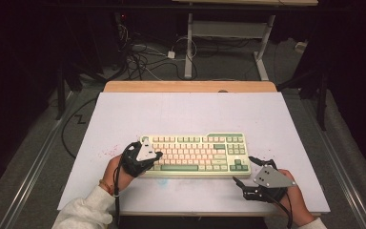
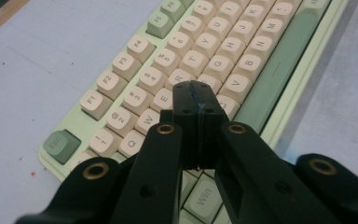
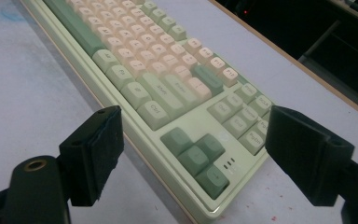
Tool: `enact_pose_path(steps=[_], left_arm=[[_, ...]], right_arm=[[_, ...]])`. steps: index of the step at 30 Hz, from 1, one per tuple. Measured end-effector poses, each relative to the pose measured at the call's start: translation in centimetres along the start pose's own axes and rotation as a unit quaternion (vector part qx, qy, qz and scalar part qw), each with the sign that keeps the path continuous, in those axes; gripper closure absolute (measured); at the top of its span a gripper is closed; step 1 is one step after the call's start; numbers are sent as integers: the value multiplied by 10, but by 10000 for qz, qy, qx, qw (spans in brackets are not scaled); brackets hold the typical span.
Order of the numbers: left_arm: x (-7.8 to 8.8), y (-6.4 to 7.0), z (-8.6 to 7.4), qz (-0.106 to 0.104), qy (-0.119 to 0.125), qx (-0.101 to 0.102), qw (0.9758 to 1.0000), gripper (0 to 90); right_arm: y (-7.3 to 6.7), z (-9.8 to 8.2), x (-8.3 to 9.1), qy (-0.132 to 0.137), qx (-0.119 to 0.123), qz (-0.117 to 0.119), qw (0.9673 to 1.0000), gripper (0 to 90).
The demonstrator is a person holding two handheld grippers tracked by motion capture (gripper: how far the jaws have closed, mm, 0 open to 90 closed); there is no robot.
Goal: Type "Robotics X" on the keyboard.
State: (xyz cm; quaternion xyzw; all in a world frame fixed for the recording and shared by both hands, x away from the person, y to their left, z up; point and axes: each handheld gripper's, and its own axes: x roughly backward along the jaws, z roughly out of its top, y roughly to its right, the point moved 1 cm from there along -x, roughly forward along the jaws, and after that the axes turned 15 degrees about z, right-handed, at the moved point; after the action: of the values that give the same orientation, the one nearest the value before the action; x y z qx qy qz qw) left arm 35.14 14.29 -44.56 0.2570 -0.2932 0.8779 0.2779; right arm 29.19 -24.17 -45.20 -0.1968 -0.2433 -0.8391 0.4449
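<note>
Tabletop (image 1: 124, 114): a flat, matte, pale lavender-white sheet with faint red specks, laid over a wooden board whose light edge shows at the far side.

Keyboard (image 1: 195, 152): a long, low rectangular case in pale green plastic, lying flat on the near half of the tabletop, roughly centred. Its keycaps are smooth, rounded squares, mostly cream, with darker green caps on the space bar, arrow cluster and Esc key.

Right gripper (image 1: 249, 172): black, hard plastic, topped by a grey three-cornered plate, held at the near right corner of the keyboard. Its two blocky jaws stand wide apart with nothing between them; the arrow keys lie in the gap beyond, untouched.

Left gripper (image 1: 158, 155): same build, held over the left end of the keyboard. Its jaws are pressed flat together, pad against pad, gripping nothing. The joined tip hangs over the letter rows near the E and D keys; whether it touches a keycap cannot be told.
</note>
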Motion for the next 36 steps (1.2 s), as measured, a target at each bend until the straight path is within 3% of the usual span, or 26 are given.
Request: enact_pose_path(steps=[4,7,24,36], left_arm=[[-2,-6,-1,-9,40,158,9999,877],[-4,-7,-2,-12,6,168,9999,877],[-22,-6,-3,-149,-232,116,9996,876],[-25,-5,-3,-188,-259,87,9994,875]], right_arm=[[0,0,-1,-20,-20,-15,10000,198],[0,-1,-1,-32,-42,-8,10000,198],[-1,-1,-3,-58,-18,16,10000,197],[-1,-1,-4,-80,14,45,10000,197]])
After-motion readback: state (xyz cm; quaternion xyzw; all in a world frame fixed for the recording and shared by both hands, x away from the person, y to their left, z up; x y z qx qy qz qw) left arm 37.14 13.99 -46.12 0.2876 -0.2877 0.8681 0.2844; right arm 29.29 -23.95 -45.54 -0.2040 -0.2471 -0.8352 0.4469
